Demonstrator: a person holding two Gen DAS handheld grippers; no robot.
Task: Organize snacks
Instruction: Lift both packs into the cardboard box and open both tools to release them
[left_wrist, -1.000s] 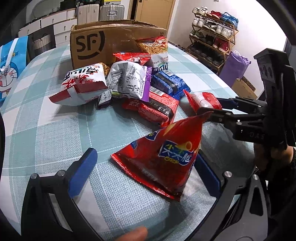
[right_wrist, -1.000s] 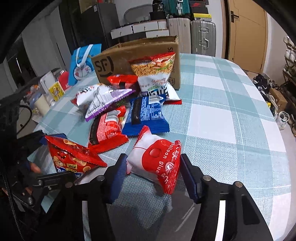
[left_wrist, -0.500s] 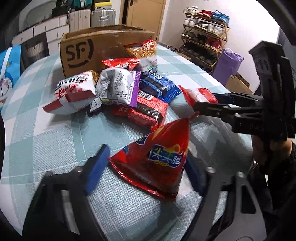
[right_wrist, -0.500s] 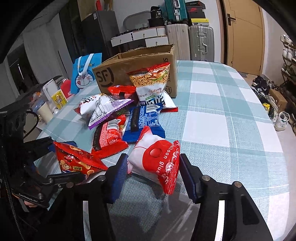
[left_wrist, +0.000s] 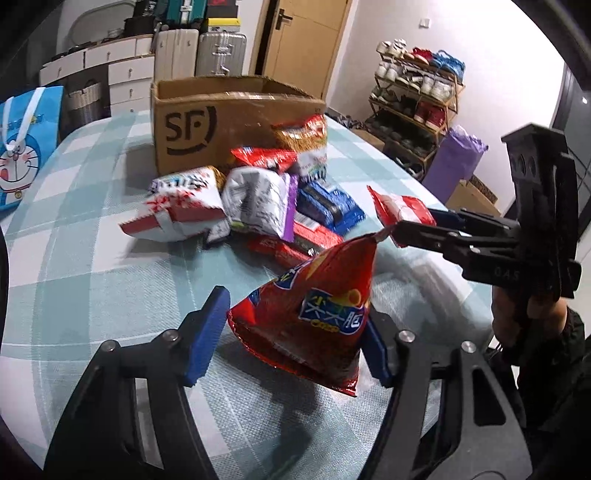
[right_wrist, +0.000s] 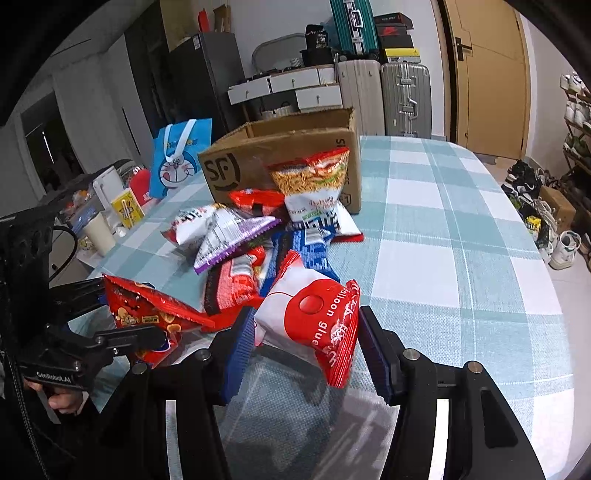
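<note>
A checked tablecloth (left_wrist: 92, 295) is carrying snacks before a cardboard box (left_wrist: 207, 125) at twelve o'clock, while the left gripper (left_wrist: 295, 332) is closing around a red chip bag (left_wrist: 317, 314) and the right gripper (right_wrist: 306, 339) is clamping a red-and-white packet (right_wrist: 310, 317).

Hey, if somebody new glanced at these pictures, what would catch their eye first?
Probably the two snack bags up front: a red chip bag between the closing jaws of the left gripper, and a red and white bag pinched in the right gripper. Behind them, a jumble of snack packets lies before an open cardboard box on the checked tablecloth.
</note>
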